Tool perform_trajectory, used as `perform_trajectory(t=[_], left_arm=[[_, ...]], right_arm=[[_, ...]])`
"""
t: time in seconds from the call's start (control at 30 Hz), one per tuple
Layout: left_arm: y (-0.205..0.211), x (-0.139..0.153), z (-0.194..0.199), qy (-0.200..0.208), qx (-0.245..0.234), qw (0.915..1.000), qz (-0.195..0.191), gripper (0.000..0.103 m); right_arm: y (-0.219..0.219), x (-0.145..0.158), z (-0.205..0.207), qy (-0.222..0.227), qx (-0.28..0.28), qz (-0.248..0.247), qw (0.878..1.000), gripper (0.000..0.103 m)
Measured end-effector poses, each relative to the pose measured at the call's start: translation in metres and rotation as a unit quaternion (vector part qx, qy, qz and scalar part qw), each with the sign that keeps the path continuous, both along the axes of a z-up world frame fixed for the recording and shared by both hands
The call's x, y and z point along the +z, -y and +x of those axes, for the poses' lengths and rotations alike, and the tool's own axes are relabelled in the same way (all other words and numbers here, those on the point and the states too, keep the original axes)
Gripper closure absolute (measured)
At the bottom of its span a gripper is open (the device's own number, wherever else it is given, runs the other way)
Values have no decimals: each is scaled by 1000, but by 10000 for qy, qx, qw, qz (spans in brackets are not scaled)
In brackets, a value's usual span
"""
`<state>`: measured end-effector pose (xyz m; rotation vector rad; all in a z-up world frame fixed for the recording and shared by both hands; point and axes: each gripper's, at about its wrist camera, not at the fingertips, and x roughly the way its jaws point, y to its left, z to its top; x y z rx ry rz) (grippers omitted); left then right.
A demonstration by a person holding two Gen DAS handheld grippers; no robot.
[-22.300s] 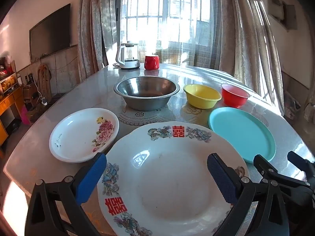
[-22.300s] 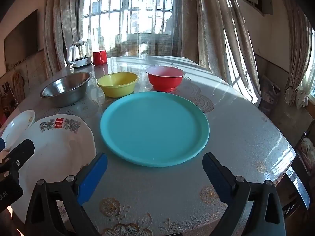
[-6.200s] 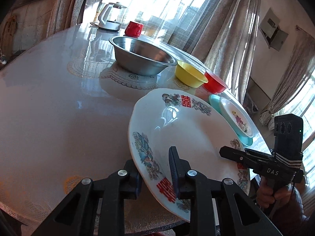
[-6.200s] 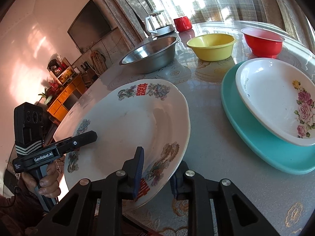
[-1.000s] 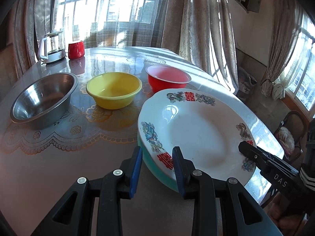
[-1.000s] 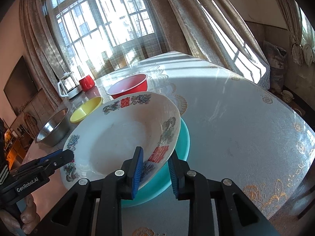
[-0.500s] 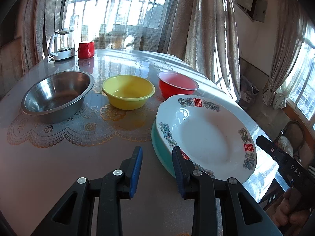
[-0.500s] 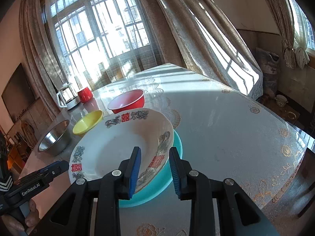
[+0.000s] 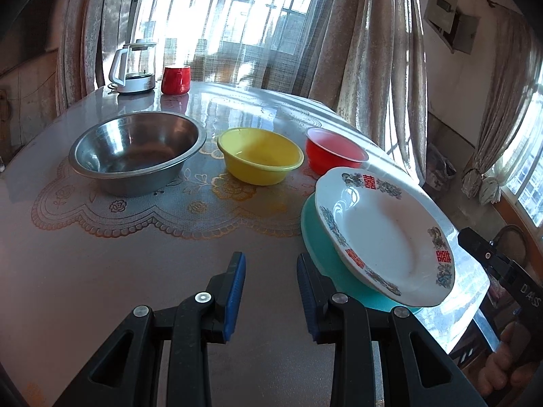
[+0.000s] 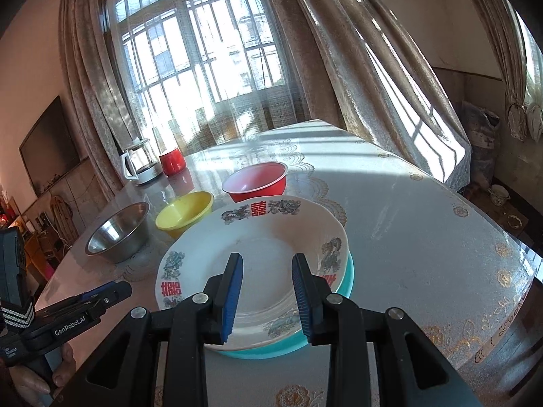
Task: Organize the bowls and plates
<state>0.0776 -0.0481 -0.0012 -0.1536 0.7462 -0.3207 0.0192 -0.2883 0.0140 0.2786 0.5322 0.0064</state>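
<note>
The big white plate with red characters [image 9: 380, 234] [image 10: 258, 257] lies on top of the teal plate [image 9: 314, 234] [image 10: 348, 281] at the right of the table. The small floral plate is hidden under it. A steel bowl [image 9: 135, 151] [image 10: 117, 234], a yellow bowl [image 9: 259, 159] [image 10: 185, 212] and a red bowl [image 9: 334, 154] [image 10: 256, 181] stand in a row behind. My left gripper [image 9: 271, 279] is open and empty, just left of the stack. My right gripper [image 10: 266, 281] is open and empty, over the plate's near rim.
A glass kettle [image 9: 134, 68] [image 10: 139, 166] and a red mug [image 9: 174, 79] [image 10: 172, 162] stand at the table's far end by the curtained window. The table edge [image 10: 509, 308] runs close to the right of the stack. A chair [image 9: 509, 237] stands beyond it.
Both grippers have let go of the big plate, which now rests on the stack, and have drawn back from it with their jaws opened wider.
</note>
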Motion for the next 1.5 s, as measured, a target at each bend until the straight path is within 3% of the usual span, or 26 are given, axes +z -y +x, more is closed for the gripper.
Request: perform_trajectory(t=[0.33,0.57,0.8,1.07,1.5], left_arm=[[-29,-6,-6,-29,266,9996,65,71],[-57,-16,-5,-199,589,9981,26,69],[-91,-22,-4,-305,995,9946,-46,61],[-126,-21,4,-397,1388,9895,21,59],[-172,3,36,-33,1596,9872,-77,59]], right_arm=[[-53,7,12,-7,1033,4,9947,73],[-106,-4,25,-285,2000,-66,9794,70],[-138,-20,43,-680,2544,76,9647,69],[-160,-27,73,-1003,2763,373,9551,68],[-180,-18,142,-1207,2488,895,9568,68]])
